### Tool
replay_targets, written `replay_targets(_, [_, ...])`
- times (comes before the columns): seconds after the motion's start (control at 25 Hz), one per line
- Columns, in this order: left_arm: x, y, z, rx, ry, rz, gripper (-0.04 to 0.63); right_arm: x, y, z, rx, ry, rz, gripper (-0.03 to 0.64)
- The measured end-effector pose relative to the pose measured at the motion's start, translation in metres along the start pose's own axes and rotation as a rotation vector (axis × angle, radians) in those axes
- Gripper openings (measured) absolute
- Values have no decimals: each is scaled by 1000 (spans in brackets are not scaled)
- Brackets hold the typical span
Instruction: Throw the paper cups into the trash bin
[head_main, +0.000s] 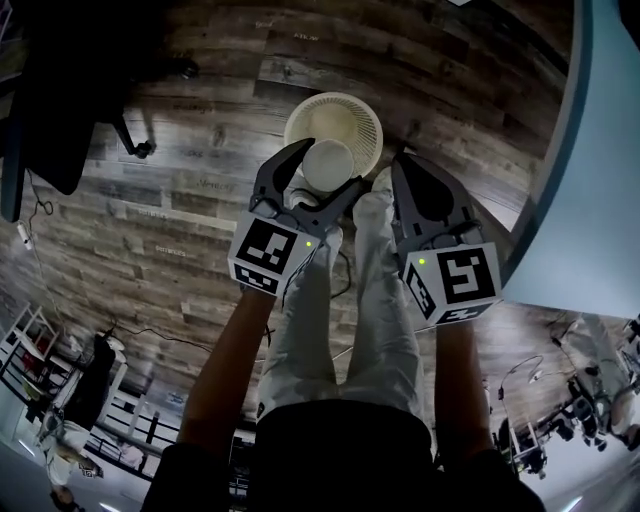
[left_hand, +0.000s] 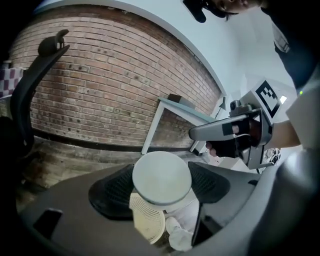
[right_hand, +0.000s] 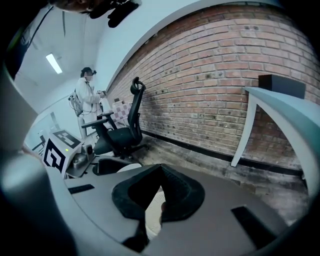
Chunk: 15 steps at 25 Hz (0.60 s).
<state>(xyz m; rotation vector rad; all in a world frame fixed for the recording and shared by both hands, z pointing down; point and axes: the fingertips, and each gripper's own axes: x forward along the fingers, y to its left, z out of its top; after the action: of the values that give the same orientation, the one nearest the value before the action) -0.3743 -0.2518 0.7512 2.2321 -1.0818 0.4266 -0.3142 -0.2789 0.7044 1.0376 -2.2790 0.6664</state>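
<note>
My left gripper (head_main: 322, 172) is clamped on a white paper cup (head_main: 330, 160), which hangs over the mouth of the white mesh trash bin (head_main: 350, 108) on the wood floor (head_main: 200, 150). Just to the right, my right gripper (head_main: 402, 170) has its jaws pressed together with nothing between them, near the pale table (head_main: 600, 200).

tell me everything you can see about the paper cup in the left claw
The paper cup is plain off-white, seemingly thin paper, with no print visible. The left gripper view shows one round flat end facing the camera; whether base or lid I cannot tell. It is gripped in the left claw, dark ribbed pads pressing its sides. In the head view it hangs above the white mesh trash bin, apparently clear of it.
</note>
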Motion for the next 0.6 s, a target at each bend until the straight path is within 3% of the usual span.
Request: replay_targets(0.6, [51, 34, -84, -19, 40, 7, 353, 69, -20, -72, -13, 59, -6, 5])
